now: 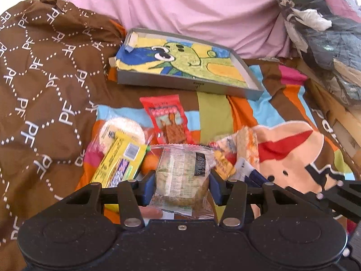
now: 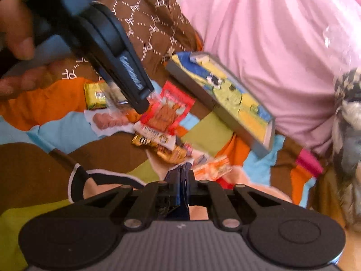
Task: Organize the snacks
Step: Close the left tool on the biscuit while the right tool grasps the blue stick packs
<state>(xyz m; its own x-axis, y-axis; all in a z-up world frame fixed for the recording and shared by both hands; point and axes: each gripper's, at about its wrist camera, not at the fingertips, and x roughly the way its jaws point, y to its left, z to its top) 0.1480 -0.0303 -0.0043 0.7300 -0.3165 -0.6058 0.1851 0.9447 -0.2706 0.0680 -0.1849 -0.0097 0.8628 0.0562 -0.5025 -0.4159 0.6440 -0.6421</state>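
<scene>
left claw (image 1: 182, 184) is clamped on a clear-wrapped cookie pack (image 1: 183, 176), blue pads pressing both sides of it. it sits at the near edge of the snack pile on the striped cartoon bedspread (image 1: 214, 113). i can see a yellow wrapper (image 1: 119, 164) just left of the pack, a round white rice cake (image 1: 126, 128) behind that, and a red cracker pack (image 1: 168, 118) further back toward the tray. blurred orange-yellow packets (image 1: 243, 149) lie just right of the cookie pack.

grey cardboard tray (image 1: 187, 83) with a cartoon frog liner sits past the pile, nothing in it. pink cloth (image 1: 191, 11) behind it, brown "pf" print fabric (image 1: 45, 67) to the left.

right claw (image 2: 182, 180): my view is motion-blurred, fingers look pressed together with no visible gap and nothing held between them. it's low over the bedspread, near an orange packet (image 2: 212, 169) and a gold-brown wrapper (image 2: 158, 145). from this side i see the left claw's body coming in from upper left, with a hand (image 2: 15, 33) gripping it, tip down in the pile by the red cracker pack. tray lies tilted in view to the right of the pile, well apart from both claws.
</scene>
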